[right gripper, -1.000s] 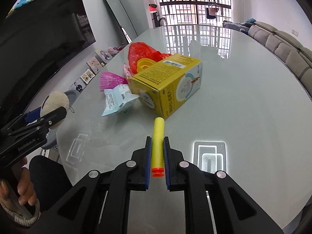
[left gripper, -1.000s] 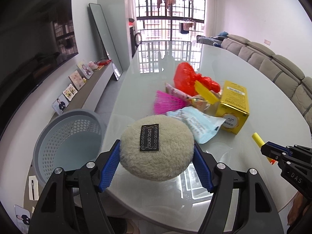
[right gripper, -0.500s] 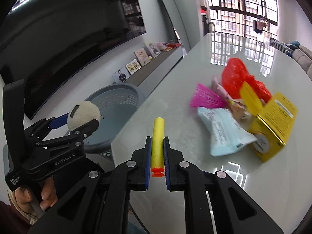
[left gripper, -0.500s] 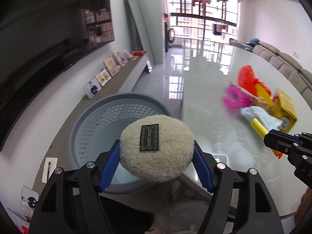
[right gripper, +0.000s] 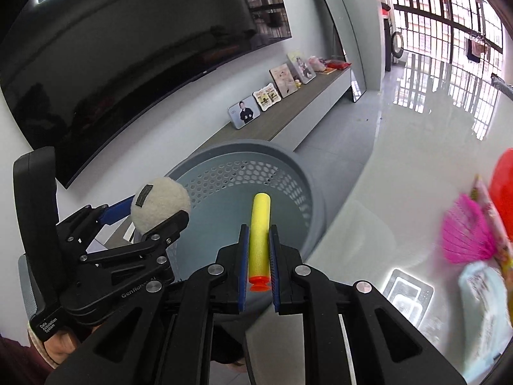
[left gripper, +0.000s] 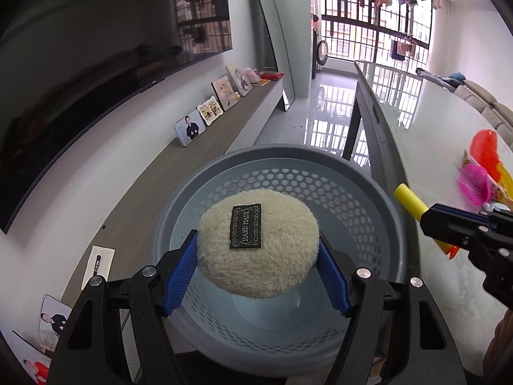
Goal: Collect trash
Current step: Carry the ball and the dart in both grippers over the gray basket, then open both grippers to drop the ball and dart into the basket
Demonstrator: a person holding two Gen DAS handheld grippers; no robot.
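The left hand-held gripper (left gripper: 258, 253) is pinching a round fluffy beige pad (left gripper: 258, 250) with a small black label on top; its blue fingers (left gripper: 179, 272) press on both sides of the pad. The pad hangs over the open mouth of a grey perforated basket (left gripper: 394, 224), which stands on the floor just beside the long edge of the worktop (left gripper: 442, 134). The right hand-held gripper (right gripper: 258, 269) is pressed together on a yellow foam dart (right gripper: 260, 224) with an orange tip, and the dart points forward over the basket near its rim. On the worktop, toward the right edge of both views, lie a pink fan-shaped wrapper (right gripper: 465, 234), a red plastic bag (left gripper: 485, 146) and a light blue packet (right gripper: 484, 308), all close together and blurred.
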